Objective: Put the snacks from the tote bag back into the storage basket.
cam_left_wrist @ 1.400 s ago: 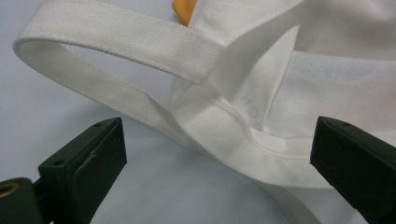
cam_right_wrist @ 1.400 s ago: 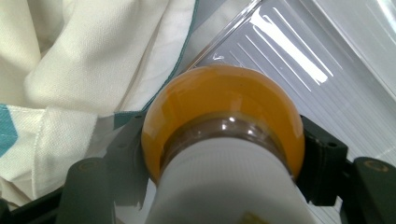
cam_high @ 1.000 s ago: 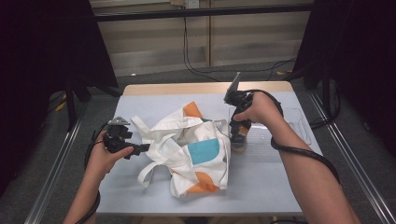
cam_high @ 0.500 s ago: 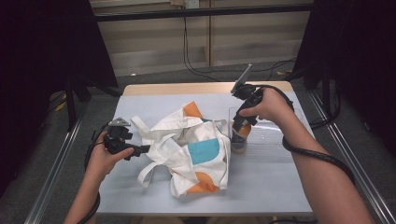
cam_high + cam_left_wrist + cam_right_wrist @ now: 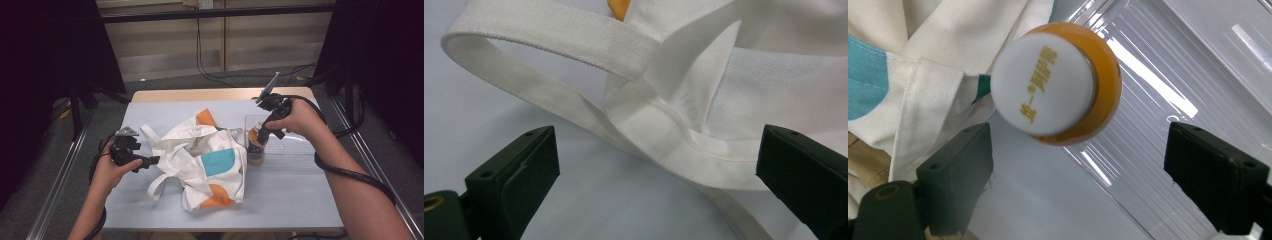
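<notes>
High view: a white tote bag (image 5: 200,160) with teal and orange patches lies crumpled mid-table (image 5: 150,102). The left gripper (image 5: 150,162) points at the bag's left edge, beside its loose straps. In the left gripper view, the jaws stand wide apart with a white strap (image 5: 574,40) and the folded hem lying between and just beyond them, not pinched. The right gripper (image 5: 260,140) hangs above a bottle (image 5: 255,145) standing just right of the bag, by a clear plastic tray (image 5: 295,145). In the right gripper view, the jaws are spread, the bottle's white-and-orange cap (image 5: 1058,82) between them, untouched.
</notes>
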The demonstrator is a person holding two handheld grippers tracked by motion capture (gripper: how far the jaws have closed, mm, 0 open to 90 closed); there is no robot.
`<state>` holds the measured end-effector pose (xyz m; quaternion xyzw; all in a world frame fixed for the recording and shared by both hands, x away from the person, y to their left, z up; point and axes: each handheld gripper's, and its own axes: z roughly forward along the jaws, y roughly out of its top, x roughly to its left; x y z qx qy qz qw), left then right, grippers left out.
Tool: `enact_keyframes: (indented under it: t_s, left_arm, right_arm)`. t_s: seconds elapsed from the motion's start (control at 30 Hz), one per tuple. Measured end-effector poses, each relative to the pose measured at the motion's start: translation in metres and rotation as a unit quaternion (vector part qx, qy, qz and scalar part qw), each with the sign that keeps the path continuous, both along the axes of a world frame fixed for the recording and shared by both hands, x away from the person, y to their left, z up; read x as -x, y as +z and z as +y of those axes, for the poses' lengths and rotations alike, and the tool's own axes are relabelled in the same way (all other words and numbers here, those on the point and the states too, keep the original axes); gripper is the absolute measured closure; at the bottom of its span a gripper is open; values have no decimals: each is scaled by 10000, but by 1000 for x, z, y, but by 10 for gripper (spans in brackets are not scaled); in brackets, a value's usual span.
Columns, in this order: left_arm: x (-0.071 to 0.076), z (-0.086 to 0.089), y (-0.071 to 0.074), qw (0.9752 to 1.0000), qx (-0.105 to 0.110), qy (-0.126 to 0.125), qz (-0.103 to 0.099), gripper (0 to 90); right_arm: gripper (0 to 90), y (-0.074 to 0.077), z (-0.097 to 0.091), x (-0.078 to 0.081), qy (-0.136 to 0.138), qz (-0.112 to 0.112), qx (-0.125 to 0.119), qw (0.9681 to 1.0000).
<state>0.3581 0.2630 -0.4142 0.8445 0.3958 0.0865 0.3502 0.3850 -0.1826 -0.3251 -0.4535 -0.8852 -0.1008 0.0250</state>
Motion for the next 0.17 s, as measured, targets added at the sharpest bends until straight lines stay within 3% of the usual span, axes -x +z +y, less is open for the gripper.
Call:
enact_keyframes:
  t_s: [0.17]
  left_arm:
    - [-1,0,0,10000,-29,-3,-12,35]
  right_arm:
    - [116,2,-7,6,4,-78,-20,10000]
